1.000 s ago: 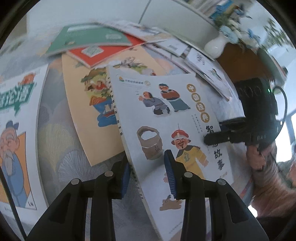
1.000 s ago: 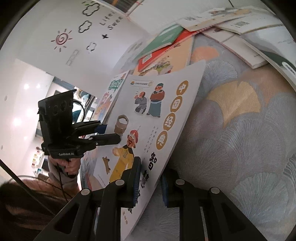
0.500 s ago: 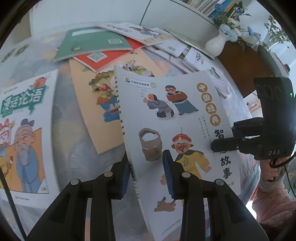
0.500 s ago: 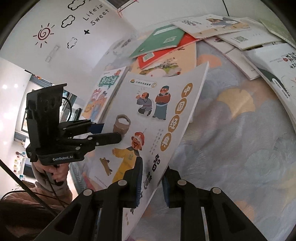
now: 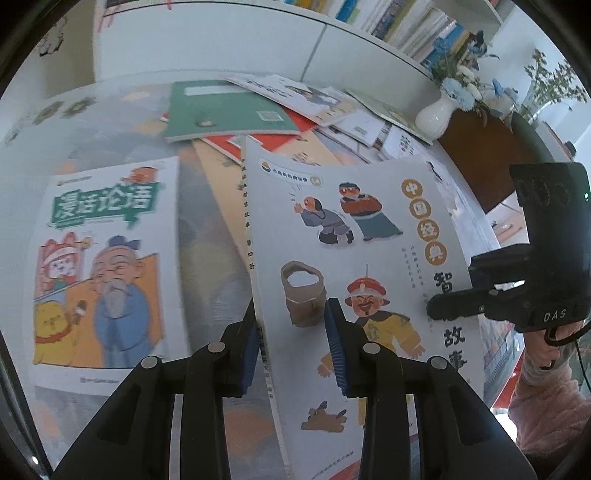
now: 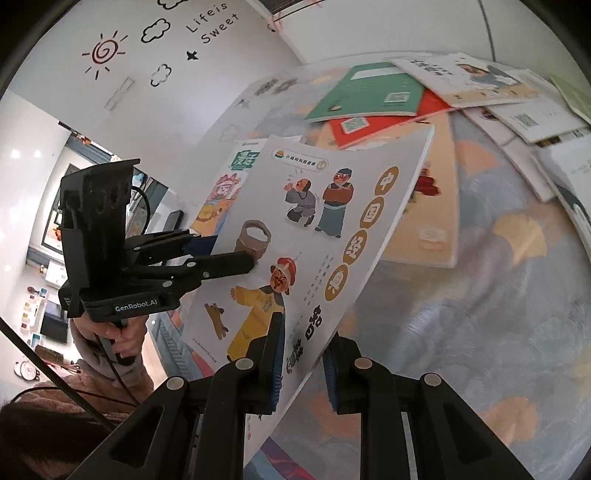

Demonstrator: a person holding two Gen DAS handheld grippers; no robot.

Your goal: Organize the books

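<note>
Both grippers have carried the white picture book [image 5: 354, 236] higher off the tabletop [image 6: 498, 295] since a second ago, so more of the wall and the shelf of books [image 5: 399, 22] now shows above the scattered covers. Each gripper is narrowed onto the book: the left gripper [image 5: 291, 332] pinches the spine edge between its blue pads [image 5: 337, 343], and the right gripper [image 6: 303, 354] clamps the opposite, lower edge — one finger on the printed cover, the other behind it. In the right wrist view the left gripper's black fingers reach across the cover from the left, a hand [image 6: 118, 336] around its handle and a fuzzy pink sleeve [image 6: 55, 398] below. The book hangs tilted in the air between the two grippers, cover toward the cameras, its far corner curling slightly. Just beside it on the tabletop lies a book with a green title banner [image 5: 107, 258] and a cartoon old man, flat and apart from the lifted one. Beyond, an orange book [image 6: 432, 206] lies partly under the raised cover, with a red book [image 6: 373, 125] and a green book [image 5: 229, 110] overlapping on top of it. Farther still, several white booklets [image 6: 476, 81] fan out along the tabletop's far edge. A white vase [image 5: 436, 118] with blue flowers stands at the right — on a brown surface next to the tabletop.
</note>
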